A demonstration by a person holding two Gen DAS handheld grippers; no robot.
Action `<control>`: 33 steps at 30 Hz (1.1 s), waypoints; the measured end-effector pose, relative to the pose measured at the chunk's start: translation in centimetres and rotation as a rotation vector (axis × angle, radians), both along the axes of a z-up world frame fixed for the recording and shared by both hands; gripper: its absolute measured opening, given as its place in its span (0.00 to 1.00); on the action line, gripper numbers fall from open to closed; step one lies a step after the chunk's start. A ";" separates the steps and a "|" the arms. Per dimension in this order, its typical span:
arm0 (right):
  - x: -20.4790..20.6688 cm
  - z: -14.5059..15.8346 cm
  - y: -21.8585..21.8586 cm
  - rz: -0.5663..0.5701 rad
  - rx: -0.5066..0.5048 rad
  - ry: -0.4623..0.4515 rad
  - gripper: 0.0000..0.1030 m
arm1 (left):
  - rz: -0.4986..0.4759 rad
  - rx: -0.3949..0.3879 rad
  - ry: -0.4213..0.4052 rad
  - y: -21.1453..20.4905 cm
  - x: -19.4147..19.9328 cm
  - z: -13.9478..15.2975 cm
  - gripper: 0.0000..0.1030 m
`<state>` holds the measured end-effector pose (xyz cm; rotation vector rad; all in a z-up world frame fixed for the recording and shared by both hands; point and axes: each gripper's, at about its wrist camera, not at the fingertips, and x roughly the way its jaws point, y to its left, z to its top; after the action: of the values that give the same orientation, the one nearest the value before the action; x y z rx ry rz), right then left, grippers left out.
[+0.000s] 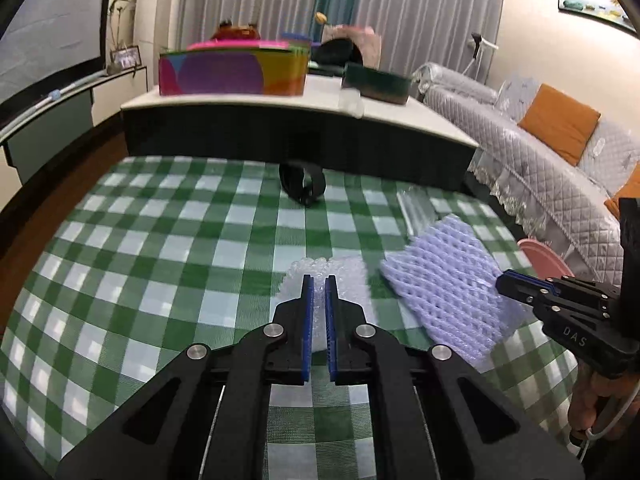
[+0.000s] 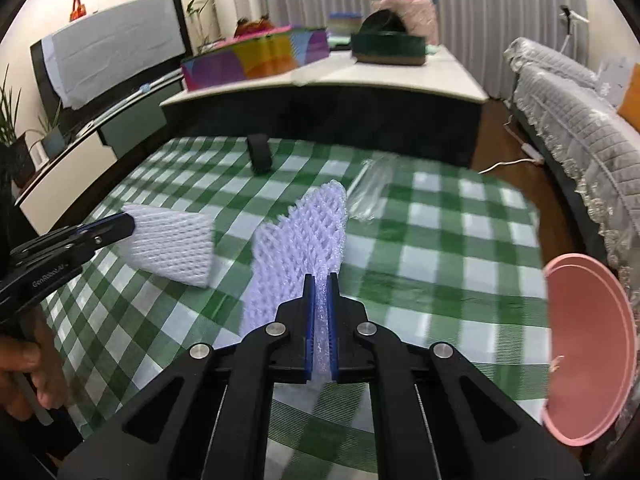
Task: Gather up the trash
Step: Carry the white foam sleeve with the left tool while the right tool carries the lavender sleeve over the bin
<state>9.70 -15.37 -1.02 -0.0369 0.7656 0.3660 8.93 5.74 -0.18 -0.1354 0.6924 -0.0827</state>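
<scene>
On the checked cloth (image 2: pixel 440 240), the pick-up step looks in hand. Counted large to small: one pink bin (image 2: pixel 588 352) at 3 o'clock off the table edge, two foam nets, one clear wrapper (image 2: pixel 370 190) at 12, one black strap (image 2: pixel 259 154) beyond. The right gripper (image 2: pixel 320 284) is pinched on the near net (image 2: pixel 304 236); the left gripper (image 1: pixel 319 286) is nearly closed on the other net (image 2: pixel 170 244). Next, probably, carry both to the bin.
</scene>
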 end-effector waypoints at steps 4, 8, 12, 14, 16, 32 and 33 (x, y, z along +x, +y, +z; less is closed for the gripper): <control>-0.8 1.2 -1.5 -0.041 -0.007 -0.041 0.06 | -0.003 -0.004 -0.034 -0.7 -0.4 1.1 0.05; -1.6 2.8 -3.5 -0.094 0.001 -0.093 0.06 | -0.027 -0.001 -0.060 -1.8 -0.6 1.8 0.05; -2.2 4.1 -5.5 -0.141 0.008 -0.136 0.06 | -0.050 -0.001 -0.080 -3.0 -0.8 2.5 0.05; -2.5 4.6 -6.4 -0.165 0.013 -0.149 0.06 | -0.057 -0.003 -0.090 -3.5 -0.8 2.8 0.05; -2.7 5.1 -7.5 -0.190 0.018 -0.164 0.06 | -0.067 -0.003 -0.099 -4.1 -0.9 3.1 0.05; -4.2 7.9 -11.5 -0.296 0.000 -0.263 0.06 | -0.116 -0.008 -0.130 -6.9 -0.5 4.0 0.05; -4.2 8.0 -11.6 -0.299 -0.003 -0.266 0.06 | -0.118 -0.009 -0.132 -7.1 -0.5 4.1 0.05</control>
<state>5.49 -27.00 7.03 0.0262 0.4983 0.0719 8.43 -1.32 3.90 -0.0969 0.5681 -0.2062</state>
